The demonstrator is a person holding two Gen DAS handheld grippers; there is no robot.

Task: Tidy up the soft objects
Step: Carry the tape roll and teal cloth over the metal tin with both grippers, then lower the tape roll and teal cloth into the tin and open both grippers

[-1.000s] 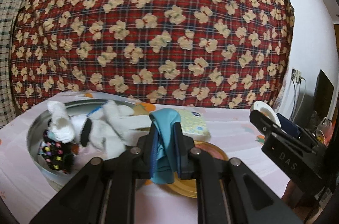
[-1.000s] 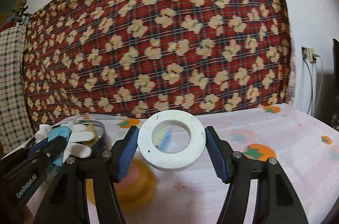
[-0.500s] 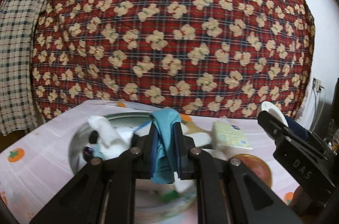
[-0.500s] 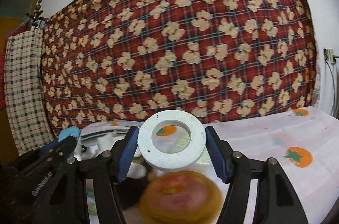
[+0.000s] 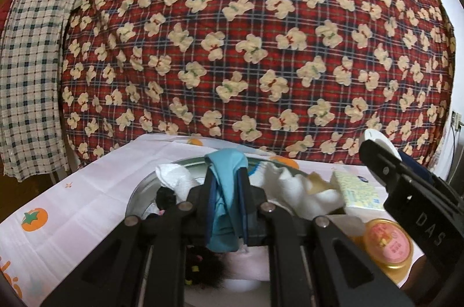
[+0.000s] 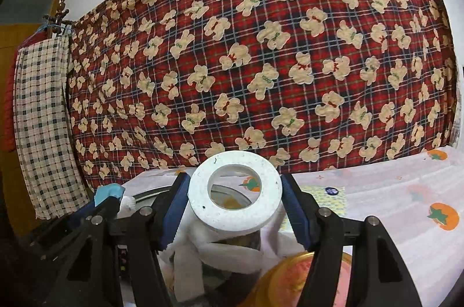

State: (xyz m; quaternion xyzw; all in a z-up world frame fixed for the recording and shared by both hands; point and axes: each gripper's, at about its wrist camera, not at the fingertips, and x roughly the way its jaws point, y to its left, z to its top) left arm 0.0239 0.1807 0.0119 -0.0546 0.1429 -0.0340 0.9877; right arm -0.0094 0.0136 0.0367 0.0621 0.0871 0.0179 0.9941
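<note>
Two tools side by side, angled slightly down over the bench [image 5: 72,208]. We see the left tool [image 5: 226,199] clamped on a teal cloth [image 5: 224,185] above the metal bowl [image 5: 145,191] (white socks inside); the right tool [image 6: 235,202] grips a white ring [image 6: 235,220].

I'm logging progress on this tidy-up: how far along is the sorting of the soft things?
Done: white cloths and a black fuzzy item already lie in the round metal basin. In hand: the left gripper pinches a teal cloth above the basin; the right gripper holds a white foam ring. Left: dropping both; the yellow tissue pack sits outside the basin.
</note>
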